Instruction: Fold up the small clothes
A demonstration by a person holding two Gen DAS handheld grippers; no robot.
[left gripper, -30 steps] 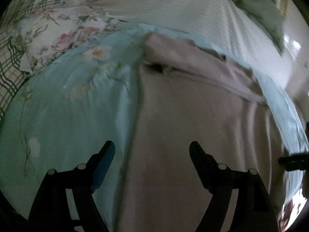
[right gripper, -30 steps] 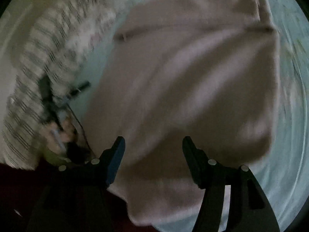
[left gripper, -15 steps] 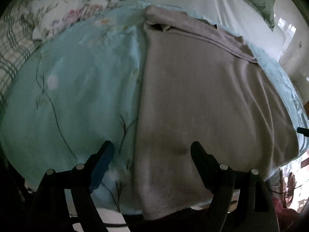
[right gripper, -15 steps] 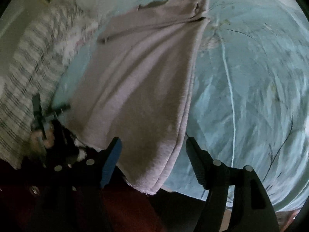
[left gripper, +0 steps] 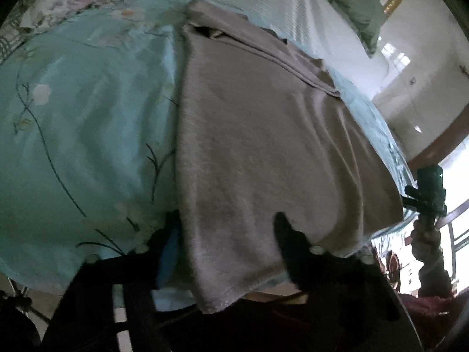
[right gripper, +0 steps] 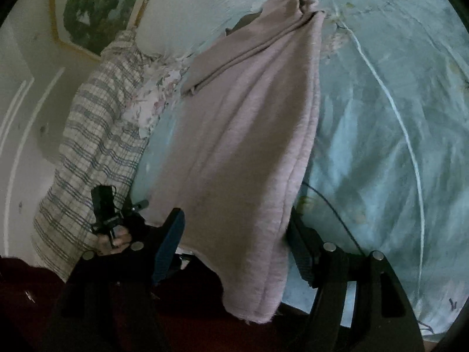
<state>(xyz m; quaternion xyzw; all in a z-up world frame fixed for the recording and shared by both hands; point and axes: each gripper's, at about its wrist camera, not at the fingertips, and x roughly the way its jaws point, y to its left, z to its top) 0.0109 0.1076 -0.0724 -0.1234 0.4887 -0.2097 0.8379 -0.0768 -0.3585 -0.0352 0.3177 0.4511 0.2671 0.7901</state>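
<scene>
Mauve knit, the folded garment (left gripper: 263, 152) lies lengthwise away from the bed's near edge, its hem overhanging. The left gripper (left gripper: 225, 234) is closing astride its near-left corner; the right gripper (right gripper: 234, 234) straddles the opposite corner, jaws closing slightly, not yet pinching.

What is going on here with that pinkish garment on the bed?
A person holds a gripper in each hand at the near hem of a pinkish-grey garment spread on a light blue floral bedsheet. The left gripper has its jaws closing around one hem corner; the right gripper straddles the other, not yet pinching.

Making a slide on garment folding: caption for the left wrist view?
Left gripper closing over the near hem of a mauve garment on a floral bedspread.
</scene>
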